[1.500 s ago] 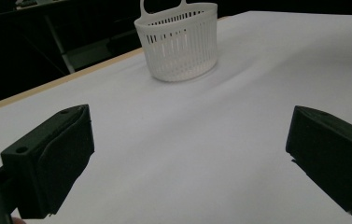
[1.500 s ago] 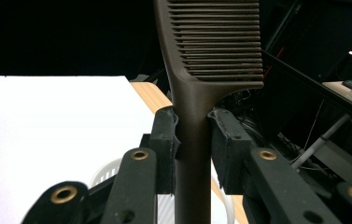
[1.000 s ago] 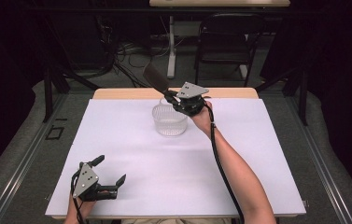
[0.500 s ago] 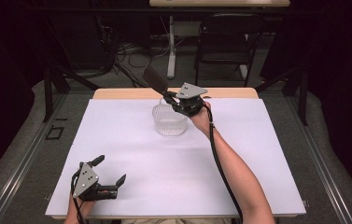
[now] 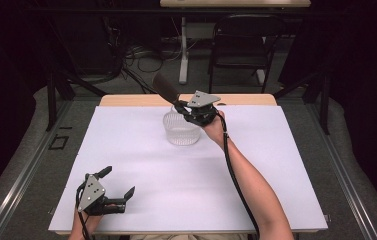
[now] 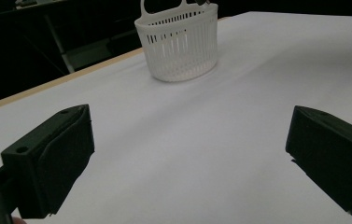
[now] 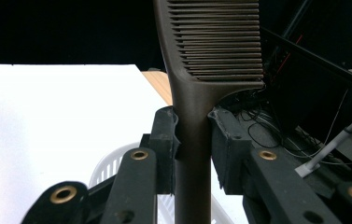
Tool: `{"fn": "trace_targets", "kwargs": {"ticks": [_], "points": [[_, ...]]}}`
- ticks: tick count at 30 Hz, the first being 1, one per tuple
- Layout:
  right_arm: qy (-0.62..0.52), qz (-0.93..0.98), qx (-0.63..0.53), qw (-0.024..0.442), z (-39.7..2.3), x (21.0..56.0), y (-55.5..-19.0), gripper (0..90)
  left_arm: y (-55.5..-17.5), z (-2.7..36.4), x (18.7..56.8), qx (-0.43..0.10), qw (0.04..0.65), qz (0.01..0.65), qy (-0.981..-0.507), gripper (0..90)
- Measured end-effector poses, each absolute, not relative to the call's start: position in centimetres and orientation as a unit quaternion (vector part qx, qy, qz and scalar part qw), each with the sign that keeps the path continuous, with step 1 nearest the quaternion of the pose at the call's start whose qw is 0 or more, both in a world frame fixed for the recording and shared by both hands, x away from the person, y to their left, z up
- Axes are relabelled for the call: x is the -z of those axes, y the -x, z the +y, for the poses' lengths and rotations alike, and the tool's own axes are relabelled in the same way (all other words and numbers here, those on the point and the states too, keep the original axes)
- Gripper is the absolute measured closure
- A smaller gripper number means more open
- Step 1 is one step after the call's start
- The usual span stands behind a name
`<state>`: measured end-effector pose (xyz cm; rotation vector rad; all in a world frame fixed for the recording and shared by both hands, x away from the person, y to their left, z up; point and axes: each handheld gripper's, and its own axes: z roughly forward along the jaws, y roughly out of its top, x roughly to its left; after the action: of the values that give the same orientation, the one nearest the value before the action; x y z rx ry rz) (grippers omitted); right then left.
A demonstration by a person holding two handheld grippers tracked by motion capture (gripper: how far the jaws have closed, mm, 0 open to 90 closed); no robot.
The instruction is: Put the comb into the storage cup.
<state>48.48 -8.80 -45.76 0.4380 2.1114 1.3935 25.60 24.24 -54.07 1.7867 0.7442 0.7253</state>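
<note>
Brown comb (image 7: 211, 60) is held clamped in right gripper (image 5: 192, 111) jaws over white basket (image 5: 181, 129), lowering judged next; left gripper (image 5: 111, 187) jaws are spread wide, resting on table (image 5: 276, 165).

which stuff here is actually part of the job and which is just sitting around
In the job:
- right tongs, shut on the comb
- white basket, right under them

Just around:
- left tongs, open and holding nothing near the table's front edge
- chair behind the table
</note>
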Motion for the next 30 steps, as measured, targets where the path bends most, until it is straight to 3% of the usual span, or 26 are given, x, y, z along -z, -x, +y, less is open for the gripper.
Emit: {"fn": "trace_targets", "kwargs": {"ticks": [30], "points": [[-0.185, 0.814, -0.491, 0.249, -8.7, 47.7, -49.1, 71.8, -25.6, 24.3, 54.1, -0.302, 0.511, 0.308, -0.743, 1.3]]}}
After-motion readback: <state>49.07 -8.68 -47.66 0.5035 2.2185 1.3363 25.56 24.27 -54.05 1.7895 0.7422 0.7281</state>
